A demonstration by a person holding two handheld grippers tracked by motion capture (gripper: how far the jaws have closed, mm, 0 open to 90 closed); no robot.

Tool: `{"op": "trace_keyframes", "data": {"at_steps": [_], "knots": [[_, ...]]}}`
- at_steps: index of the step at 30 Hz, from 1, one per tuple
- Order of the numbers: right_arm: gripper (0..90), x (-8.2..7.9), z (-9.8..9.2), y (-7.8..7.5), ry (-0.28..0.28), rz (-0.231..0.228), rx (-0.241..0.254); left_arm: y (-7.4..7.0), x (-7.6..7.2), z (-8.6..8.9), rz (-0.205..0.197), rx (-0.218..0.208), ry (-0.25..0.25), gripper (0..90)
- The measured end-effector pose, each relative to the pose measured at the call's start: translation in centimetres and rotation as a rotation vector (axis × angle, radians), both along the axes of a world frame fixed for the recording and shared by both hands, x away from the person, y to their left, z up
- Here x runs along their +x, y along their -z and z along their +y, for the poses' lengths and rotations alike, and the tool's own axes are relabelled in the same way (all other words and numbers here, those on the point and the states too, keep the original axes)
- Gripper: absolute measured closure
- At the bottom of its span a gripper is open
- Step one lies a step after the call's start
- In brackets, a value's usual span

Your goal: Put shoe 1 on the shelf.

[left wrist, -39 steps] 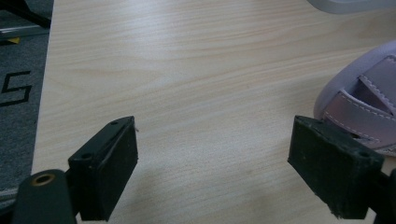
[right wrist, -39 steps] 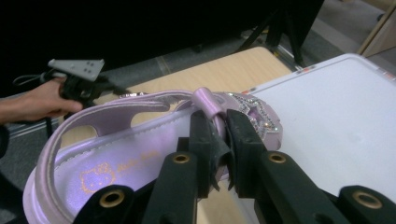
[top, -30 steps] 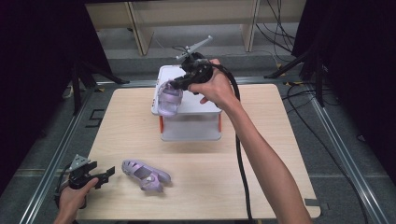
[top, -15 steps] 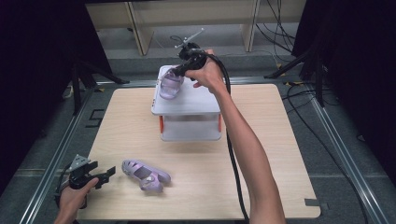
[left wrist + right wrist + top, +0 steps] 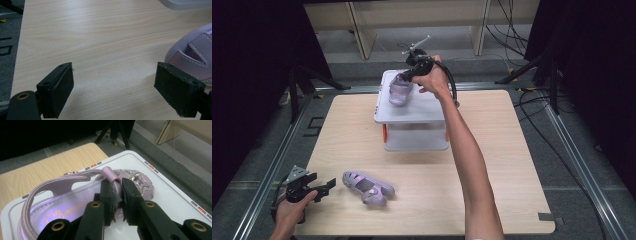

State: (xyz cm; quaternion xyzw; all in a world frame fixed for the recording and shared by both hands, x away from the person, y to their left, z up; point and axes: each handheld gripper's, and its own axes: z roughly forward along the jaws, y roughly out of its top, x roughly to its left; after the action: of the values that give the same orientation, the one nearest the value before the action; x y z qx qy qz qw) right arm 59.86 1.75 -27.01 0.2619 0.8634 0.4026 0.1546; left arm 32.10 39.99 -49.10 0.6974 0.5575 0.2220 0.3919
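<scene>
A purple child's sandal [image 5: 399, 90] lies on top of the white stand [image 5: 422, 112] at the table's far middle. My right gripper [image 5: 409, 75] is shut on that sandal's strap [image 5: 110, 173]; the sandal [image 5: 75, 200] rests on the white top with its star-jewelled toe pointing away. A second purple sandal [image 5: 367, 187] lies flat on the wooden table at the near left. My left gripper [image 5: 319, 187] stands open just left of it, low over the table. In the left gripper view that sandal [image 5: 192, 56] sits beside the right jaw, outside the gap.
The white stand [image 5: 172, 202] has orange clips on its sides. A metal frame [image 5: 272, 170] runs around the table's edge. Wooden shelving [image 5: 422, 15] and cables stand beyond the far edge. Bare wooden tabletop [image 5: 512, 165] lies to the right.
My right gripper carried the sandal from hanging over the stand's left edge up and back, and set it down on the stand's top. The left gripper stayed still.
</scene>
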Motion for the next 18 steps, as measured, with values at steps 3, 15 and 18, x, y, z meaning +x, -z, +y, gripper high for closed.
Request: {"op": "trace_keyframes", "data": {"at_steps": [3,15,18], "knots": [[73.5,-0.1,0.1,0.2,-0.009,-0.009,-0.029,0.0,0.0,0.0,0.001,0.005,0.003,15.1],[58.6,-0.7,-0.2,0.2,0.036,0.011,-0.091,0.0,0.1,-0.1,0.003,0.01,0.005,15.1],[60.5,-1.2,0.5,0.1,0.068,0.036,-0.083,0.0,0.0,-0.1,0.0,0.016,0.005,15.1]]}}
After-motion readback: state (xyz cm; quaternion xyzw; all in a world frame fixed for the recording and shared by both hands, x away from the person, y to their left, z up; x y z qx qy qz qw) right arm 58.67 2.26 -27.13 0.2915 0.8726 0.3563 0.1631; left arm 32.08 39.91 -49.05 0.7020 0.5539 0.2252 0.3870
